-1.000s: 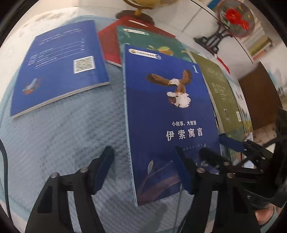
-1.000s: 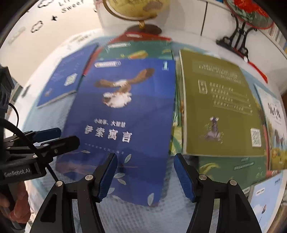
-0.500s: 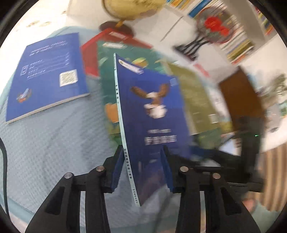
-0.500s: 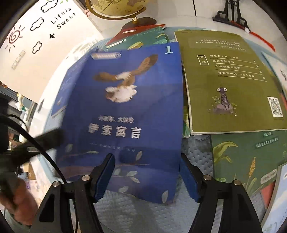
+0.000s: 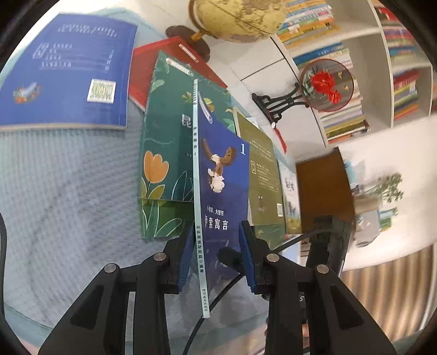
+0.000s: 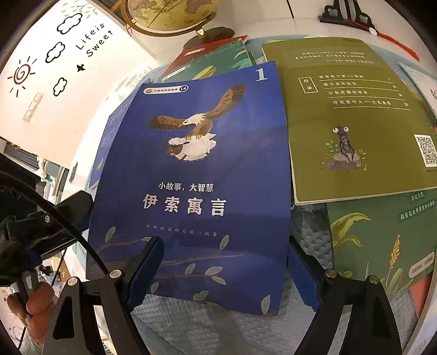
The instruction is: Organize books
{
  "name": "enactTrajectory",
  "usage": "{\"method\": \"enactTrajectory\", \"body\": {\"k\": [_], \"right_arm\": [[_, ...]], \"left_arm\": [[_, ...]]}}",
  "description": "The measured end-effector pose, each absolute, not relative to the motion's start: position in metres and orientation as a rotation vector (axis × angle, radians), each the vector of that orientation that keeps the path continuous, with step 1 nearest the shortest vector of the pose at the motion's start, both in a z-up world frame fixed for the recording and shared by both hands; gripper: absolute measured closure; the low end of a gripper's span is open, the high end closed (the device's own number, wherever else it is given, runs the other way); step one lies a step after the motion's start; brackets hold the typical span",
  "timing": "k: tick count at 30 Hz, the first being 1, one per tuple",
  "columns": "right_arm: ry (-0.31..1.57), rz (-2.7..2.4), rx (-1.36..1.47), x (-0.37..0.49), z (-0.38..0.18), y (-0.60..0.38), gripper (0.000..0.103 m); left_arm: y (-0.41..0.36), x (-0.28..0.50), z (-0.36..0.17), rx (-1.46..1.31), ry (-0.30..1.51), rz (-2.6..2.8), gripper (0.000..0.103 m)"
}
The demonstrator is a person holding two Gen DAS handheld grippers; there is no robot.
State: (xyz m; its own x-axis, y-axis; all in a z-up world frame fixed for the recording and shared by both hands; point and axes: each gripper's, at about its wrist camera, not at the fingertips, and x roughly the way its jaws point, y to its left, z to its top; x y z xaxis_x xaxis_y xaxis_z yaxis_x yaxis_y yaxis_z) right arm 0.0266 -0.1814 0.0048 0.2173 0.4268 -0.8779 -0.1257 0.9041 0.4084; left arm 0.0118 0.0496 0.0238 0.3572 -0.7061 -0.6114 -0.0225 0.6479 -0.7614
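Blue eagle book [image 5: 224, 191], cover showing an eagle over a sheep and a "1" in the top corner, stands tilted up on edge with its spine [image 5: 198, 218] toward the left wrist camera, lifted off the pale blue textured mat [image 5: 68, 204] on the counter. Left gripper [image 5: 215, 254] has the book's lower spine area between its blue pads; jaws have just been closing and now look clamped on the book, left pad against the back cover, right pad at the front cover. Right gripper [image 6: 224, 273] sits in front of the cover's lower edge, jaws have just been opening and now stand wide, released, pads not pressing on the book. In the right wrist view the left gripper shows at the left edge with a hand [image 6: 32, 305] below it. Behind the held book lies a dark green tulip book [image 5: 164, 163] flat on the mat, over a red book [image 5: 164, 60]. Another blue book with QR code [image 5: 68, 71] lies well to the left. Just right of the eagle book lies an olive green book [image 6: 355, 123] with an insect drawing, overlapping a green wheat book [image 6: 382, 245]. A globe [image 5: 237, 19] stands at the back near a red flower fan on black stand [image 5: 325, 84]; bookshelf [image 5: 382, 68] full of books behind. White wall panel reading "Life is Sweet" [image 6: 92, 41] at left.
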Motion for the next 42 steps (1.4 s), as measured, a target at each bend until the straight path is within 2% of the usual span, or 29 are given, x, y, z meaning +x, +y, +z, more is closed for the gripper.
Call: {"method": "enactTrajectory", "body": {"k": [6,9,11,16,22,23,24,26,29,35,42], "right_arm": [[1.326,0.439,0.316,0.024,0.01,-0.184,0.016],[1.351,0.491,0.417,0.021,0.015,-0.187,0.018],[1.329,0.5,0.441,0.02,0.028,-0.192,0.017],[1.318,0.545,0.48,0.021,0.042,-0.209,0.017],[1.356,0.626,0.803,0.029,0.01,-0.225,0.017],[1.352,0.619,0.852,0.03,0.004,-0.226,0.02],[1.348,0.611,0.882,0.031,0.0,-0.227,0.035],[1.335,0.6,0.917,0.032,-0.003,-0.227,0.059],[1.302,0.556,0.799,0.033,0.007,-0.223,0.069],[1.216,0.473,0.351,0.024,0.047,-0.175,0.07],[1.11,0.401,0.191,-0.003,0.081,-0.146,0.07]], "left_arm": [[0.025,0.012,0.001,-0.724,1.206,-0.47,0.075],[0.017,0.015,-0.008,-0.772,1.231,-0.465,0.082],[0.022,0.015,-0.005,-0.879,1.204,-0.493,0.088],[0.026,0.022,0.015,-0.971,1.174,-0.57,0.089],[0.028,0.025,0.004,-1.106,1.193,-0.591,0.089],[0.028,0.025,0.003,-1.105,1.198,-0.584,0.089],[0.027,0.025,0.003,-1.074,1.209,-0.563,0.089],[0.025,0.026,0.005,-0.966,1.234,-0.501,0.089],[0.021,0.024,0.011,-0.798,1.257,-0.432,0.085],[0.007,0.019,0.036,-0.503,1.188,-0.333,0.081],[0.023,0.022,0.055,-0.373,1.141,-0.435,0.082]]}}
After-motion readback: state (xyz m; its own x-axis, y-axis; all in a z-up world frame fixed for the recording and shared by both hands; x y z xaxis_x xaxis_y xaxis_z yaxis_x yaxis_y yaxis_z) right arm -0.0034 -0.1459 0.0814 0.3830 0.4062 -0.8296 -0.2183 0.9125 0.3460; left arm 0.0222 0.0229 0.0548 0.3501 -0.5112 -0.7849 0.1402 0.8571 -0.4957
